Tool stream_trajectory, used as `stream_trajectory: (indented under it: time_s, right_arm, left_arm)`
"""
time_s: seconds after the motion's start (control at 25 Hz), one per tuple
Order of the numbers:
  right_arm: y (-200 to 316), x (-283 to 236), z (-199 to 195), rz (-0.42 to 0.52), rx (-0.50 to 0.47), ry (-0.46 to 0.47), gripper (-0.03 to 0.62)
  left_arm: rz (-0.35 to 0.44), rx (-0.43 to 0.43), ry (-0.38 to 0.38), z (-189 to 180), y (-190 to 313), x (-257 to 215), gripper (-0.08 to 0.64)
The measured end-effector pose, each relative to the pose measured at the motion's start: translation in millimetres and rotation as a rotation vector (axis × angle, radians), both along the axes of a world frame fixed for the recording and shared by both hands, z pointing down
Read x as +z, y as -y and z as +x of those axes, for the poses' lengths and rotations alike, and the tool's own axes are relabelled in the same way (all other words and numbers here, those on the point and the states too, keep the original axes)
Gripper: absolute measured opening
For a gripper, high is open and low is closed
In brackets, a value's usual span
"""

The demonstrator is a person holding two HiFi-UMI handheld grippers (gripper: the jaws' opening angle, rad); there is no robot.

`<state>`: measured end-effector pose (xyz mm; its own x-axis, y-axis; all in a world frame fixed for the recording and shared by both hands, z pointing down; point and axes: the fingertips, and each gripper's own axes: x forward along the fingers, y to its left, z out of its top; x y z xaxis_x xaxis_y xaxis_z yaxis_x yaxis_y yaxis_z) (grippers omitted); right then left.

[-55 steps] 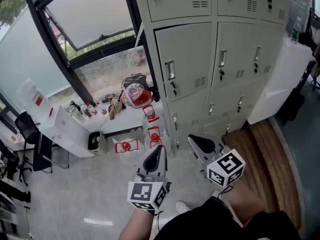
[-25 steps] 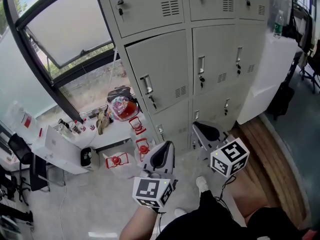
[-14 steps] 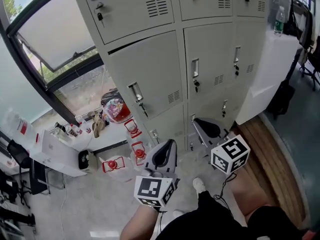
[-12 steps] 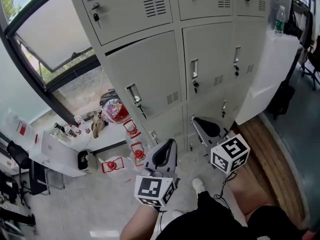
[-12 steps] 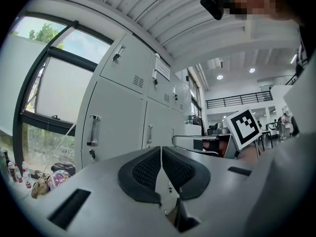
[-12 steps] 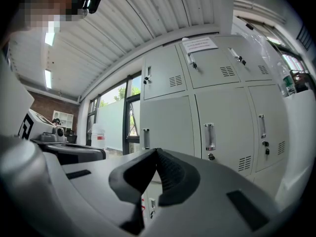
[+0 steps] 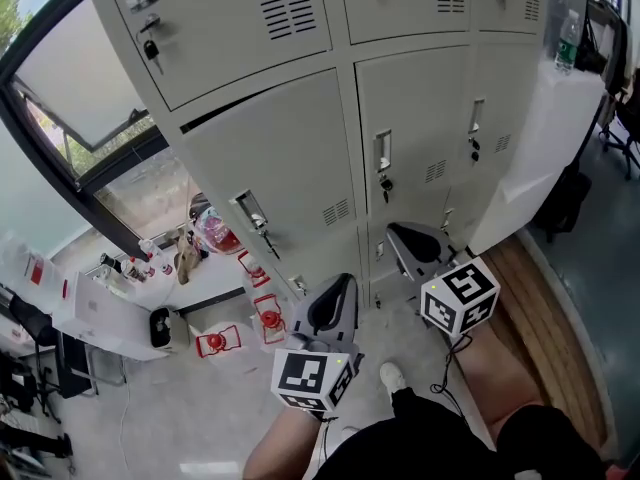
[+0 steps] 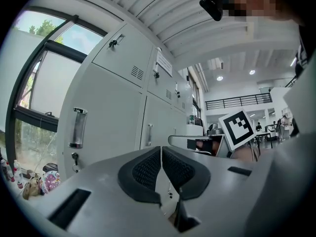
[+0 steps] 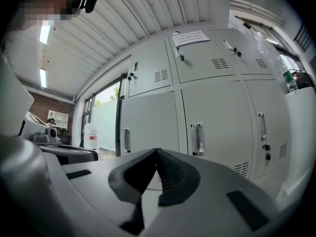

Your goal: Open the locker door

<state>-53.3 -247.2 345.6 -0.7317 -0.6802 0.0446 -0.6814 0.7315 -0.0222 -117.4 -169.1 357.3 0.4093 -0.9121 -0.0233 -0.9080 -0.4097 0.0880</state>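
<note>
In front of a bank of pale grey steel lockers (image 7: 300, 28), head view: the person stands near the cabinet with both tools held low, well apart from any door. The left gripper (image 7: 335, 290), grey plastic with black ribbed pads (image 8: 143, 169), is clenched on nothing; its own view shows the pads meeting along a thin seam. The right gripper (image 7: 405, 240) is likewise clenched and empty, pressed together in its own view.

Task object: the middle-row locker door (image 7: 425, 128), flat grey sheet metal with a louvred vent (image 7: 434, 171). It carries an upright chrome pull handle (image 7: 383, 152) with a key (image 7: 386, 184) hanging just below. The neighbouring door (image 7: 270, 168) to the left has a like handle and shows a dark gap along its upper edge. It may be ajar, though this cannot be confirmed. Which of the two doors is intended cannot be told.

Step in hand, as judged: the approach, with no contact made yet. The next move calls for raising one gripper to handle height and parting its jaws. They then close around the handle's bar and pull outward along the door's swing.
</note>
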Motion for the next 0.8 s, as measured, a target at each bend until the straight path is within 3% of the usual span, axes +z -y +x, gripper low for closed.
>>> stream_trajectory:
  time_s: [0.52, 0.6, 0.8]
  right_arm:
    - [72.5, 8.4, -6.7, -0.014, 0.035, 0.001, 0.054]
    - [83.8, 9.9, -7.5, -0.012, 0.044, -0.005, 0.119]
    - [114.4, 12.0, -7.5, 0.012, 0.099, -0.044, 0.184]
  left_arm:
    - [-0.015, 0.031, 0.02, 4.8, 53.8, 7.5, 0.023]
    - [-0.02, 0.032, 0.021, 5.4, 60.7, 8.7, 0.023]
    - [-0.024, 0.029, 0.037, 5.6, 75.2, 12.7, 0.023]
